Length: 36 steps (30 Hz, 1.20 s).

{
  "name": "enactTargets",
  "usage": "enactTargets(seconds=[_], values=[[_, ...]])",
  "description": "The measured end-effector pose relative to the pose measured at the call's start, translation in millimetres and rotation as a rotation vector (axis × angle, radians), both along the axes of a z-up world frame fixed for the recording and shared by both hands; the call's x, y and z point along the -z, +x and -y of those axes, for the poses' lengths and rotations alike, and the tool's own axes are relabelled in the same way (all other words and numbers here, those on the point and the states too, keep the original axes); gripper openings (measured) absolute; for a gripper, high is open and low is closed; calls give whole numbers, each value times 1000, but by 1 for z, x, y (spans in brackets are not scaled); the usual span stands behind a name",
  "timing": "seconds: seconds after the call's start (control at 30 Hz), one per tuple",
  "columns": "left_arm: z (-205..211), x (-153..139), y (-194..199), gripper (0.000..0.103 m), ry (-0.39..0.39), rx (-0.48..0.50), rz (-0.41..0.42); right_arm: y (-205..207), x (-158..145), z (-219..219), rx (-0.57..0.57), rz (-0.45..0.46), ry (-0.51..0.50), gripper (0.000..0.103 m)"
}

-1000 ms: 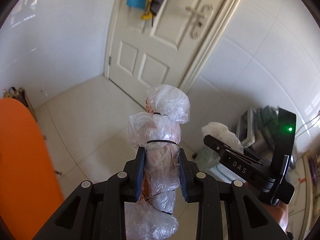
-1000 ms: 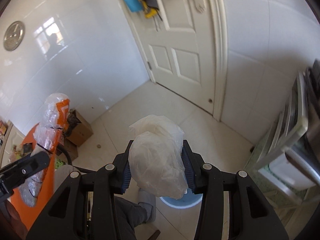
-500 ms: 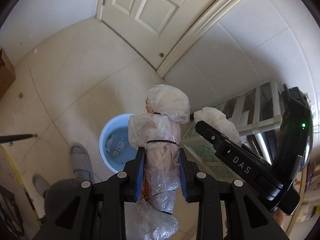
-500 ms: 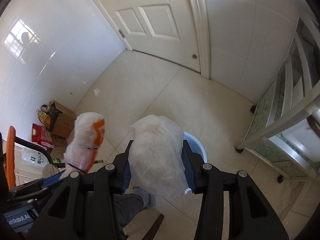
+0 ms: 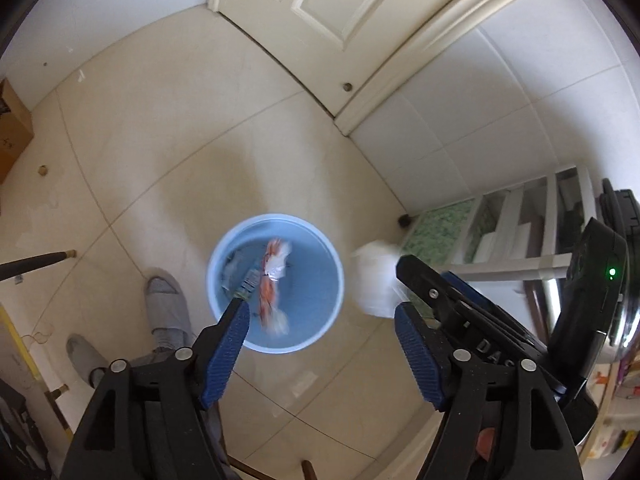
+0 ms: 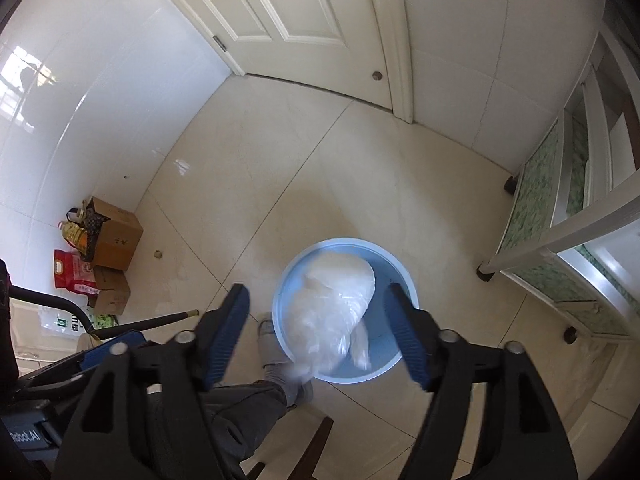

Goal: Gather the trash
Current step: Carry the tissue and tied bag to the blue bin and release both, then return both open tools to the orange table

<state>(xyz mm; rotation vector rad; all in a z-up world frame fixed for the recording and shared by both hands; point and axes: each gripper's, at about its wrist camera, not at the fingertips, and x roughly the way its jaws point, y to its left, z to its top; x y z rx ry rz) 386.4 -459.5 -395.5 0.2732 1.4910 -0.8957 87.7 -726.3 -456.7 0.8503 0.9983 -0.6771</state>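
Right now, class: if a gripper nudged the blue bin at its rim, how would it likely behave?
The blue bin looks like thin plastic holding only light bags, so probably light. On smooth floor tiles it would likely slide, perhaps tip.

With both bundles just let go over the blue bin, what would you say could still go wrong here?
1. The white bag, blurred in mid-fall, overlaps the bin's near rim beside a slippered foot; it may catch the rim and spill out.
2. The orange-and-white bundle looks inside the bin, but blur hides whether it has settled.
3. Both grippers, left and right, have just opened, so neither can correct a miss.
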Motion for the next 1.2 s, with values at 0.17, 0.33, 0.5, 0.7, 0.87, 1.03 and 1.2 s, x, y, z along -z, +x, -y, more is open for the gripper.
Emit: enactTargets(seconds=[0.17, 0.33, 0.5, 0.7, 0.87, 1.03, 1.2], values=[[45, -21, -4, 82, 28, -14, 112, -6, 3, 0, 28, -10, 1, 103], [101, -56, -34, 88, 29, -18, 223, -10, -4, -8, 46, -29, -19, 103], [94, -90, -61, 90, -5, -24, 290, -13, -26, -21, 35, -7, -48, 103], [39, -151, -82, 91, -87, -47, 364, -13, -78, -47, 9, 60, -116, 103], [-20, -212, -102, 95, -180, -103, 447, -7, -139, -79, -31, 138, -213, 103], [-84, -257, -118, 96, -257, -158, 493, 4, -199, -120, -90, 224, -306, 103], [-159, -300, -136, 96, -309, -262, 580, 20, -245, -168, -169, 296, -375, 103]])
